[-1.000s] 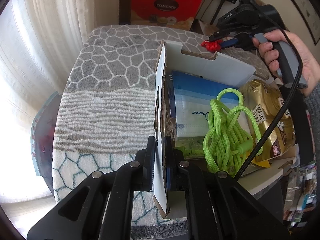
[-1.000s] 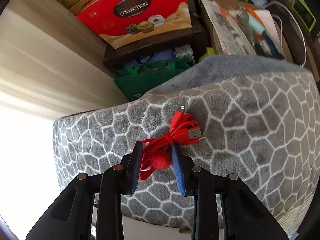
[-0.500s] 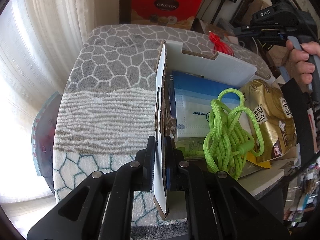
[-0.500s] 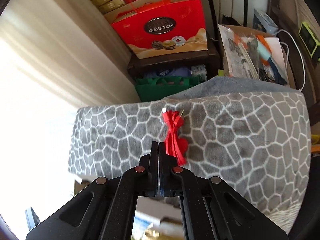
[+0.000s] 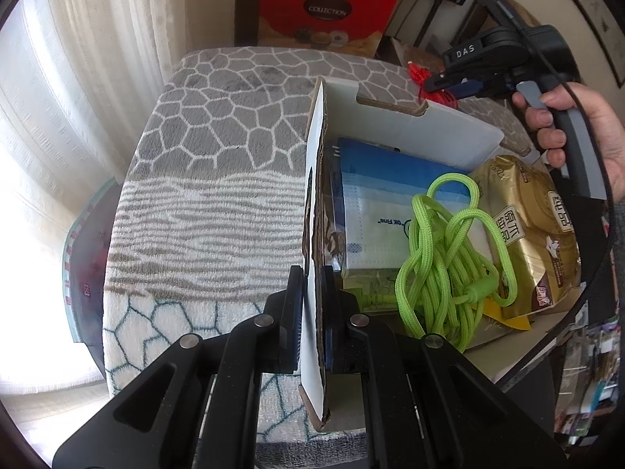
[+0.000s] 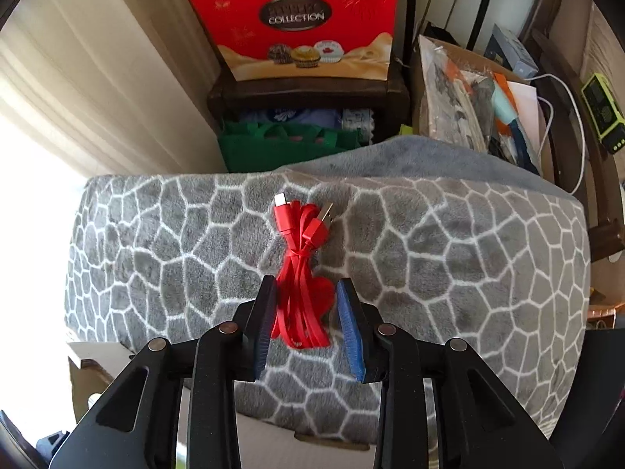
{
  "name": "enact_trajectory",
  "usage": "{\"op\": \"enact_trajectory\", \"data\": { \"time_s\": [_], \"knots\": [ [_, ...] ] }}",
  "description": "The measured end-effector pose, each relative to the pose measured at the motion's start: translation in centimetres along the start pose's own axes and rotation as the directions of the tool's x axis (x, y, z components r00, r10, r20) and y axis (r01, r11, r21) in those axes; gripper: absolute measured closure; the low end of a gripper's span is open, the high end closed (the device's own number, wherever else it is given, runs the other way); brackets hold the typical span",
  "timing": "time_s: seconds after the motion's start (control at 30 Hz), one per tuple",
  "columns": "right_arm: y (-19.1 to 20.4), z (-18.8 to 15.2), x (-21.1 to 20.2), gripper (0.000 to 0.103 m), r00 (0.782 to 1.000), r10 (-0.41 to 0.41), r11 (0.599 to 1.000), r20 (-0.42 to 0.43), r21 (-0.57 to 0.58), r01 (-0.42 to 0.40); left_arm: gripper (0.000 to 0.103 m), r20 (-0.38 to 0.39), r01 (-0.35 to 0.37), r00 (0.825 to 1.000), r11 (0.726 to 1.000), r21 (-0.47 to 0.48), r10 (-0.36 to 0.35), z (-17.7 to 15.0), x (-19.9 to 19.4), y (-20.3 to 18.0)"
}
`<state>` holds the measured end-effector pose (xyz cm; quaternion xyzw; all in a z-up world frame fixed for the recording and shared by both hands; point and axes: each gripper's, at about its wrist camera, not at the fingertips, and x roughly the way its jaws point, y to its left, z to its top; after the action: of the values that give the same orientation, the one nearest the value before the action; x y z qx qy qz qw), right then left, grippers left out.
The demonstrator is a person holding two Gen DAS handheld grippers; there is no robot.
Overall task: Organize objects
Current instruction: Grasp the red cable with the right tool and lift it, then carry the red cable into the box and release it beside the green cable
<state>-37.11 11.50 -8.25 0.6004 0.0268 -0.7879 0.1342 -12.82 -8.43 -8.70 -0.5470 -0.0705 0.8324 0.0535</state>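
Note:
A bundled red USB cable (image 6: 302, 273) lies on the grey patterned blanket (image 6: 449, 258). My right gripper (image 6: 306, 324) is open with its near coils between the fingers, not clamped; it also shows in the left wrist view (image 5: 449, 84), beyond the box with the red cable (image 5: 420, 74). My left gripper (image 5: 312, 308) is shut on the left wall of a white cardboard box (image 5: 314, 195). The box holds a green rope (image 5: 445, 250), a gold snack bag (image 5: 527, 230) and a blue mask pack (image 5: 375, 203).
A red chocolate gift box (image 6: 300, 27) stands on a dark stand behind the blanket, with a green bag (image 6: 281, 144) under it. A carton of clutter (image 6: 468, 90) sits at the back right. White curtains (image 5: 78, 97) hang at the left.
My right gripper was shut and lifted away from the red cable half a second ago; now it is open and lowered around the cable. The left gripper and box have not moved.

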Motion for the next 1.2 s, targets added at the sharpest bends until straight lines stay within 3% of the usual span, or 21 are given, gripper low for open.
{"op": "enact_trajectory", "data": {
  "time_s": [0.2, 0.23, 0.43, 0.73, 0.9, 1.2],
  "knots": [
    [0.0, -0.2, -0.3, 0.081, 1.0, -0.01, 1.0, 0.026, -0.012, 0.01, 0.096, -0.001, -0.003, 1.0, 1.0, 0.001, 0.003, 0.0, 0.0, -0.2],
    [0.0, -0.2, -0.7, 0.094, 0.999, 0.002, 1.0, 0.038, -0.016, -0.001, 0.096, -0.001, -0.003, 1.0, 1.0, 0.002, 0.003, 0.0, 0.0, -0.1],
    [0.1, -1.4, -3.6, 0.095, 0.996, 0.056, 0.998, 0.075, -0.021, -0.055, 0.096, -0.001, -0.003, 1.0, 1.0, -0.001, 0.003, 0.0, 0.1, -0.1],
    [3.0, -6.4, -11.8, 0.095, 0.967, 0.215, 0.97, 0.14, -0.145, -0.195, 0.096, -0.006, -0.008, 1.0, 1.0, -0.006, 0.008, 0.2, 0.4, -0.1],
    [4.9, -10.0, -12.9, 0.095, 0.957, 0.274, 0.948, 0.098, -0.198, -0.251, 0.096, -0.017, -0.01, 1.0, 1.0, -0.009, 0.01, 0.2, 1.0, -0.2],
    [6.5, -15.5, -9.5, 0.094, 0.955, 0.294, 0.936, -0.045, -0.191, -0.297, 0.096, -0.028, 0.002, 1.0, 1.0, -0.024, -0.003, 0.1, 1.1, 0.0]
  ]
}}
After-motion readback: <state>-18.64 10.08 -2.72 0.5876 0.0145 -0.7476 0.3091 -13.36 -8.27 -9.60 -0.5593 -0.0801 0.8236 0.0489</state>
